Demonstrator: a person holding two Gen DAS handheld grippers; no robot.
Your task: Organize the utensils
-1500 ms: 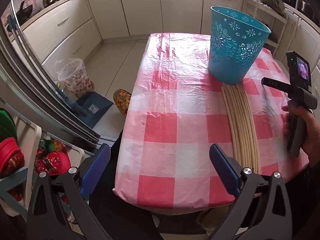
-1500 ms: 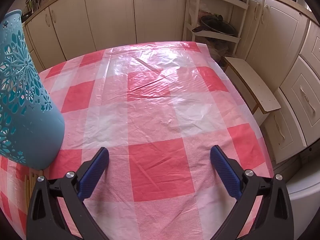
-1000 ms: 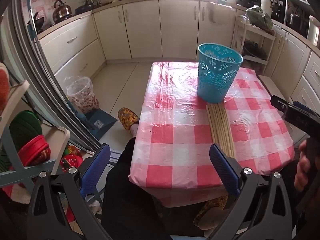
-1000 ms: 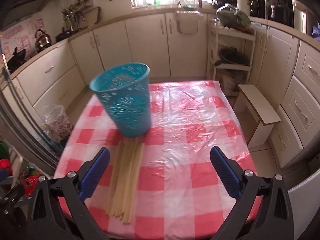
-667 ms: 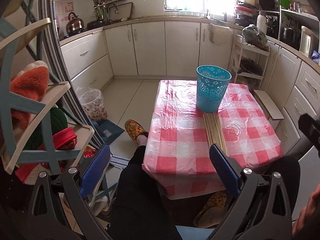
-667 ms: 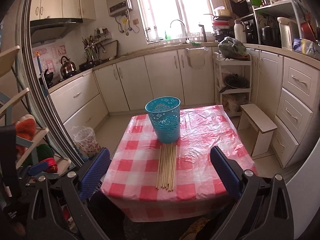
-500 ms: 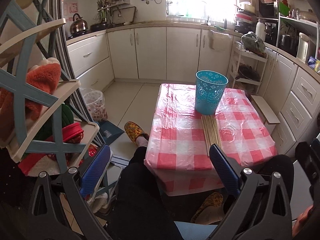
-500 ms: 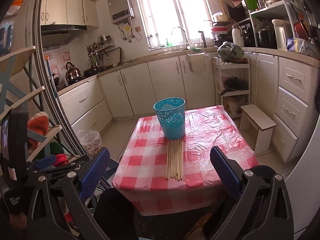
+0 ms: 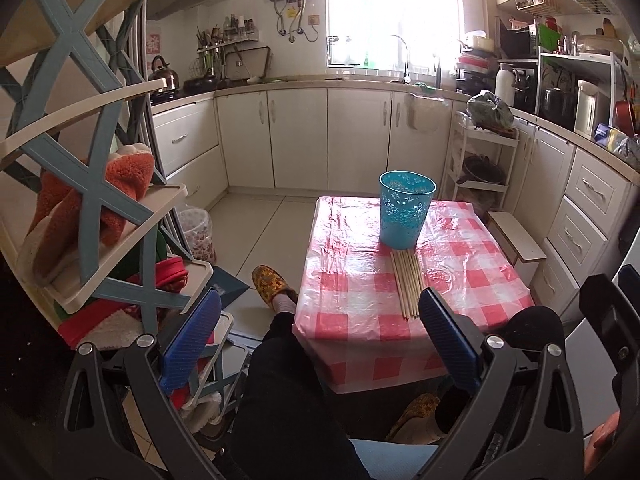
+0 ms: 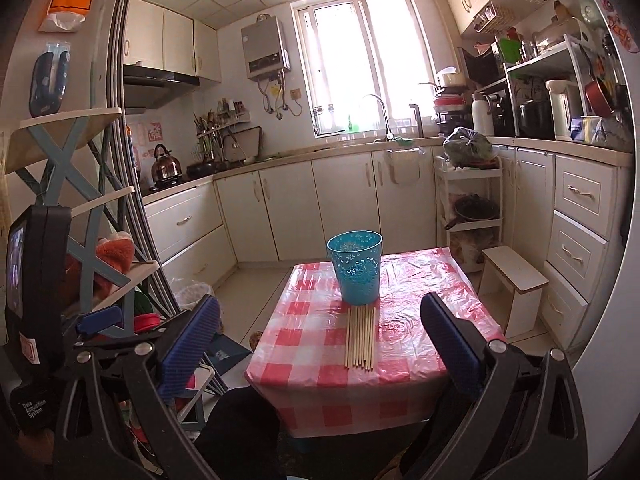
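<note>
A row of several wooden chopsticks (image 9: 407, 283) lies on a low table with a red and white checked cloth (image 9: 360, 292). They also show in the right wrist view (image 10: 361, 337). A blue perforated bucket (image 9: 405, 209) stands upright just beyond them, also in the right wrist view (image 10: 355, 266). My left gripper (image 9: 316, 340) is open and empty, held well back from the table over the person's lap. My right gripper (image 10: 316, 344) is open and empty, also far back from the table.
A blue and cream shelf rack (image 9: 92, 208) with soft items stands close on the left. White kitchen cabinets (image 9: 300, 140) line the back and right. A small wooden stool (image 10: 514, 276) stands right of the table. A bin (image 9: 198, 232) and slippered foot (image 9: 272, 284) are on the floor.
Both grippers have pulled far back and up from the table, so the whole table and kitchen now show. The chopsticks and bucket have not moved. Both grippers stayed open.
</note>
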